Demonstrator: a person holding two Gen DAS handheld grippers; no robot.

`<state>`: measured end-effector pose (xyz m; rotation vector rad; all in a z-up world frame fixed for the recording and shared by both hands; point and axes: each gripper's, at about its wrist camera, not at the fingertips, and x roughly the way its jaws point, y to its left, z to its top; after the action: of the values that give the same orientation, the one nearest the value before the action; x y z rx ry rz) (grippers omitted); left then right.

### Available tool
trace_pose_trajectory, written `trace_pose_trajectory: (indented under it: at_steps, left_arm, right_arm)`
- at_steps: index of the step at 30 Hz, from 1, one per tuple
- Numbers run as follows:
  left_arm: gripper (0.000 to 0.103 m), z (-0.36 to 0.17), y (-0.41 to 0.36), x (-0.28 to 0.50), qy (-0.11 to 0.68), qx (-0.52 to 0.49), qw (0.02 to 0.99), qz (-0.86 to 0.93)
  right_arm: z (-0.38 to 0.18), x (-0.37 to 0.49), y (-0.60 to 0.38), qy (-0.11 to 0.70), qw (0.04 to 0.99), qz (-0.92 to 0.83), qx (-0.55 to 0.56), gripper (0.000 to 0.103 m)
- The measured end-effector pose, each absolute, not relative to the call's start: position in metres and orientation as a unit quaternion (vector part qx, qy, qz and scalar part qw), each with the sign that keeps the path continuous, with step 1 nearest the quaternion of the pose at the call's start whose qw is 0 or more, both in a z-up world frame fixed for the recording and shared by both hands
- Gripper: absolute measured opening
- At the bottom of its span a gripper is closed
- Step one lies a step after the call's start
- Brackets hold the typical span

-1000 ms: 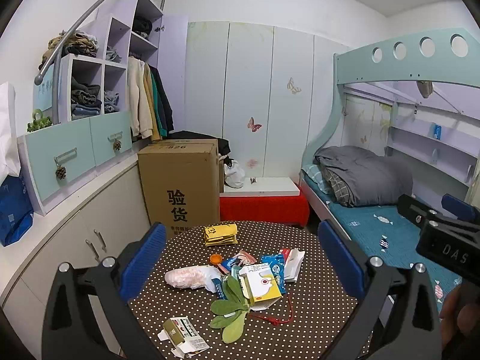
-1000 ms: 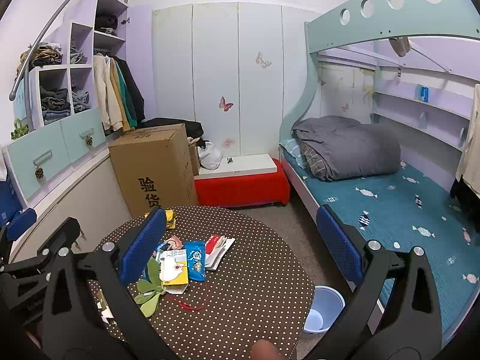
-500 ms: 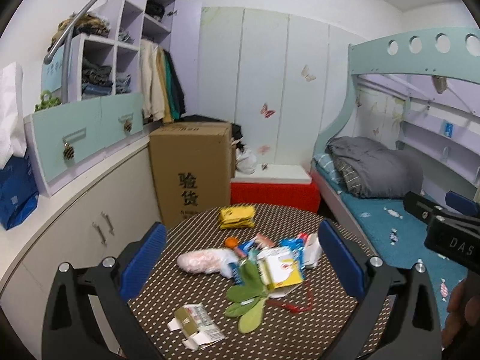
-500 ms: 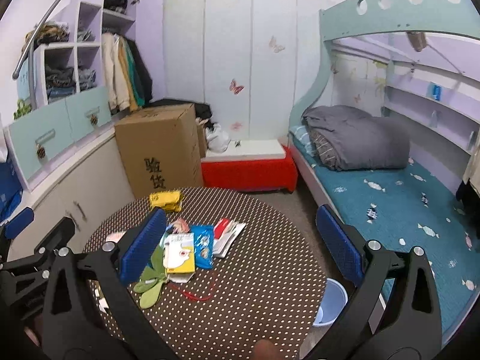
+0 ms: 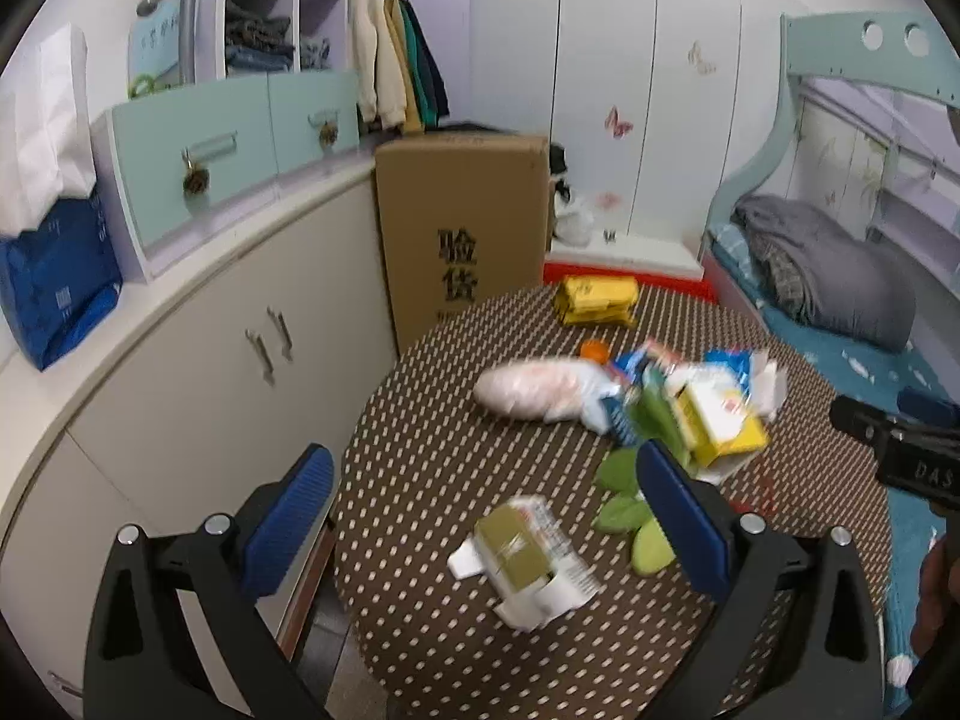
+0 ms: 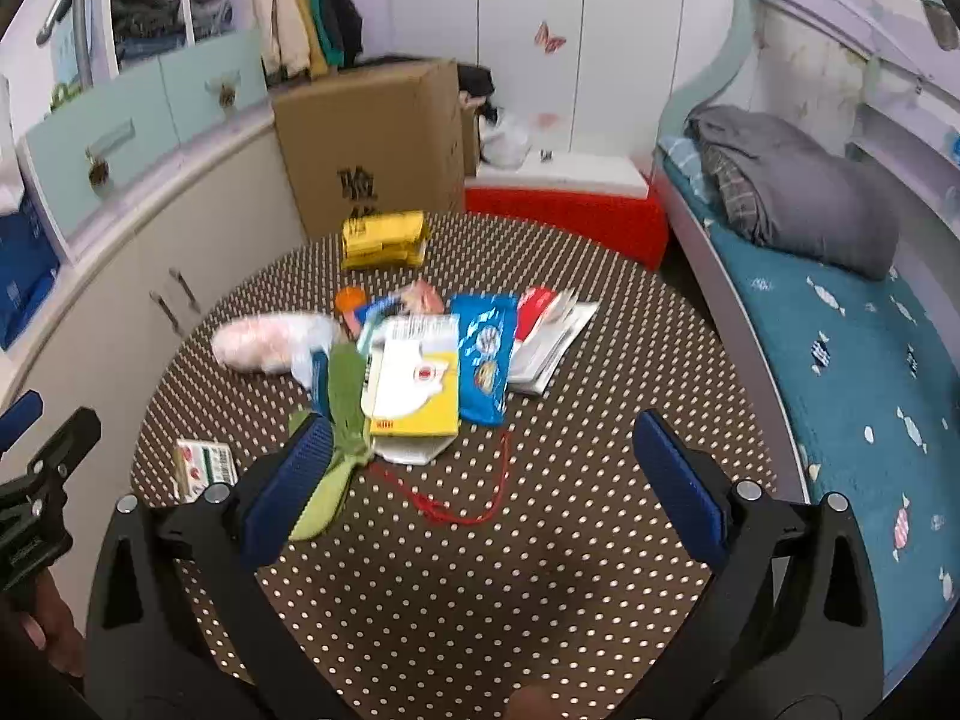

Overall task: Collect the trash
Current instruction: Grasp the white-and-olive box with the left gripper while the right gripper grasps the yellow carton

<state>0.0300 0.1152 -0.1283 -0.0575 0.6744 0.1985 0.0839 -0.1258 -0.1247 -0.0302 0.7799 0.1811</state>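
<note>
Both grippers' fingers spread wide and empty, the flattened carton (image 5: 528, 558) lies between the left gripper (image 5: 480, 498) fingers.

Even, shadowless indoor light; motion blur smears both fisheye views, whose edges bend into black corners.

Both cameras now sit lower and closer to the round brown polka-dot table (image 6: 540, 600) than a second ago, so the litter fills more of each view. The left gripper (image 5: 480, 516) has swung left and down: its spread blue-padded fingers now frame the small flattened green-and-white carton (image 5: 528, 558), which earlier lay below them. The right gripper (image 6: 480, 480) has advanced over the tabletop toward the yellow-and-white box (image 6: 414, 390) and thin red cord (image 6: 474, 504).
</note>
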Motion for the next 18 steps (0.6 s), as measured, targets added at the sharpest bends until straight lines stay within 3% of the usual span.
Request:
trace_pose_trajectory:
  at_steps: [12, 13, 16, 18]
  left_arm:
    - [0.098, -0.214, 0.112, 0.054, 0.421, -0.033, 0.903, 0.08]
    - [0.094, -0.22, 0.111, 0.058, 0.428, -0.032, 0.9, 0.08]
    - [0.064, -0.234, 0.109, 0.067, 0.448, -0.048, 0.891, 0.059]
    - [0.056, -0.235, 0.108, 0.067, 0.444, -0.05, 0.893, 0.048]
  right_arm:
    - [-0.165, 0.099, -0.123, 0.424, 0.901, 0.084, -0.028, 0.098]
    - [-0.168, 0.101, -0.124, 0.426, 0.9, 0.084, -0.027, 0.098]
    - [-0.174, 0.108, -0.122, 0.429, 0.899, 0.088, -0.025, 0.098]
    - [-0.175, 0.115, -0.119, 0.427, 0.899, 0.094, -0.023, 0.098]
